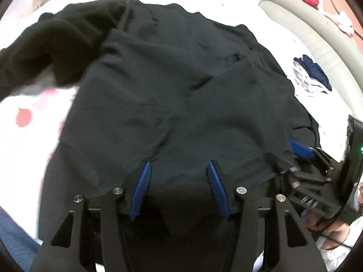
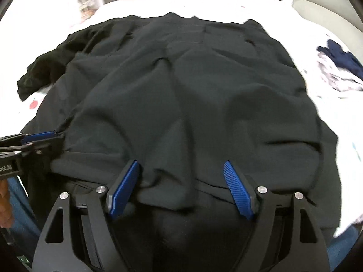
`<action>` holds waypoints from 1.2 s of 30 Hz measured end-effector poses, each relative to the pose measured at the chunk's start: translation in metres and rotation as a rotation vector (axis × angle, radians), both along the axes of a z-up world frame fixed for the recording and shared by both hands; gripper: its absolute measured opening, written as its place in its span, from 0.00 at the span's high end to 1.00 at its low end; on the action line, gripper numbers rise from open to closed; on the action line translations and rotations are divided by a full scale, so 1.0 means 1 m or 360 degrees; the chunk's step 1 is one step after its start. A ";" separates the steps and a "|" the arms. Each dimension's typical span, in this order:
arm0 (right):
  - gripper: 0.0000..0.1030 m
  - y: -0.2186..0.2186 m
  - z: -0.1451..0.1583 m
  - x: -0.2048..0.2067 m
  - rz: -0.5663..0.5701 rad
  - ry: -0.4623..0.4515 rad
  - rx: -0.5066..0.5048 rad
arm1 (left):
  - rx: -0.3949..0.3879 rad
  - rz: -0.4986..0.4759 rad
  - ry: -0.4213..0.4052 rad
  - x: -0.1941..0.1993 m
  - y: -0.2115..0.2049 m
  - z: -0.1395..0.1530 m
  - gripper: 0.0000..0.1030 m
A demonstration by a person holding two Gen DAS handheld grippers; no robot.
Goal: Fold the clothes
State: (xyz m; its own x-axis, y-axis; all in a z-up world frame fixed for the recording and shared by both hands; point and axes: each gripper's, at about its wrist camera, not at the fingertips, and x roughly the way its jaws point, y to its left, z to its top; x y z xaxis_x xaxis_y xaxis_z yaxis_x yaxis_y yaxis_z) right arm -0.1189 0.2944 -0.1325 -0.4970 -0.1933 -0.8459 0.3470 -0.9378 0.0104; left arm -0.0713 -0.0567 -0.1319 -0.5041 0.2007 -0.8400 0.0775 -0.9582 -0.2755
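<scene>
Looking down both grippers, I see a black garment [image 1: 172, 95] spread over the white bed [image 1: 245, 11], its long axis running away from me toward the far edge, with one bunched sleeve [image 1: 54, 45] trailing off toward the left edge. My left gripper [image 1: 179, 176] has its blue pads partly apart over the near hem; cloth lies between them, but I cannot see the pads pressing on it. My right gripper [image 2: 181, 176] stands wide open, a raised fold of the near hem sitting between its pads [image 2: 123, 188], the left pad touching the fabric. Both tools sit at the near edge of the bed, side by side, the garment stretching out ahead of them. A small pile of blue and white clothes [image 2: 340, 68] lies near the right edge, apart from the black garment.
</scene>
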 end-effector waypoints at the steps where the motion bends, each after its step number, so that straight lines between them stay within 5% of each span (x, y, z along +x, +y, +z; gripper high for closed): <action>1: 0.25 0.004 0.006 0.000 -0.0014 0.0017 -0.0037 | 0.0040 0.0007 0.0031 0.004 -0.003 0.004 0.47; 4: 0.25 0.020 0.023 0.004 -0.0044 0.0065 -0.0161 | 0.0225 -0.0017 0.0119 0.013 -0.008 0.014 0.46; 9: 0.26 0.011 0.008 0.003 0.0019 -0.0023 -0.0047 | 0.0201 0.0029 -0.0167 0.006 -0.010 -0.016 0.44; 14: 0.23 0.044 0.028 0.026 -0.0040 0.0080 -0.0162 | 0.0287 0.0074 0.0048 0.036 -0.024 0.017 0.44; 21: 0.25 0.080 0.018 0.055 -0.0206 0.0021 -0.0234 | 0.0682 0.0155 0.0092 0.064 -0.036 0.016 0.44; 28: 0.28 0.080 0.007 0.097 -0.0221 -0.0029 -0.0285 | 0.0953 0.0207 -0.0120 0.074 -0.014 -0.032 0.42; 31: 0.44 0.096 0.011 0.106 -0.0369 0.0033 -0.0287 | 0.0996 0.0203 -0.0090 0.070 -0.011 -0.038 0.42; 33: 0.43 0.113 0.014 0.109 -0.0558 0.0084 -0.0240 | 0.1067 0.0159 -0.0123 0.063 -0.007 -0.046 0.42; 36: 0.42 0.140 0.005 0.107 -0.0674 -0.0031 -0.0407 | 0.1188 0.0080 -0.0193 0.053 0.001 -0.059 0.41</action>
State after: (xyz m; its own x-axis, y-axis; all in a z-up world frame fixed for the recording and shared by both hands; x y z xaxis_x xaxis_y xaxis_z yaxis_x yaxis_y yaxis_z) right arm -0.0116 0.4341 -0.1270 -0.5615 -0.1804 -0.8076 -0.0664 -0.9630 0.2613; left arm -0.0186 -0.0562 -0.1908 -0.4402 0.7172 -0.5402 0.1872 -0.5151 -0.8364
